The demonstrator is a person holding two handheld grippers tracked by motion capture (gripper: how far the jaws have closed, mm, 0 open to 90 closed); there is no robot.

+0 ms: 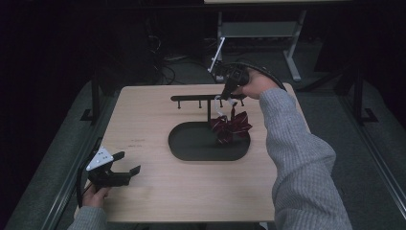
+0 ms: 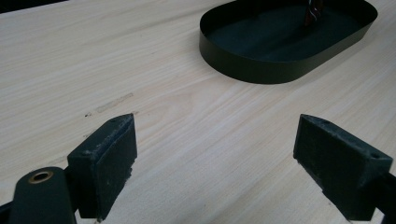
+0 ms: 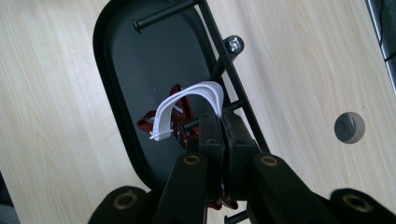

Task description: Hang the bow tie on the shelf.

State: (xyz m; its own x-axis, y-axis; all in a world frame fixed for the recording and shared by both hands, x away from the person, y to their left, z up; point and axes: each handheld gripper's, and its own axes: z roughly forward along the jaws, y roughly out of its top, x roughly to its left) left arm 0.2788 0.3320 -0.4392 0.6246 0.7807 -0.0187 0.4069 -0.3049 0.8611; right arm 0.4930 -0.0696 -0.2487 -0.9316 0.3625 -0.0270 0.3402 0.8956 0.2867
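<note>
Closed jaws of the right gripper [image 3: 219, 140] pinch the white loop [image 3: 187, 105] of a dark red bow [image 1: 231, 125], holding it at a peg [image 3: 192, 124] of the black rack [image 1: 207, 97] over the tray [image 1: 191, 148] mid-bench. Hanging appears under way; next, the loop likely needs slipping over the peg before release. The left gripper [image 1: 125, 165] rests open near the front left corner.

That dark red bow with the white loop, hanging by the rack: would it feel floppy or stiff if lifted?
Probably floppy and light: the bow dangles from its white loop, which bends in a soft arc. The right gripper has its fingers shut on that loop. It would likely swing, not roll.
</note>
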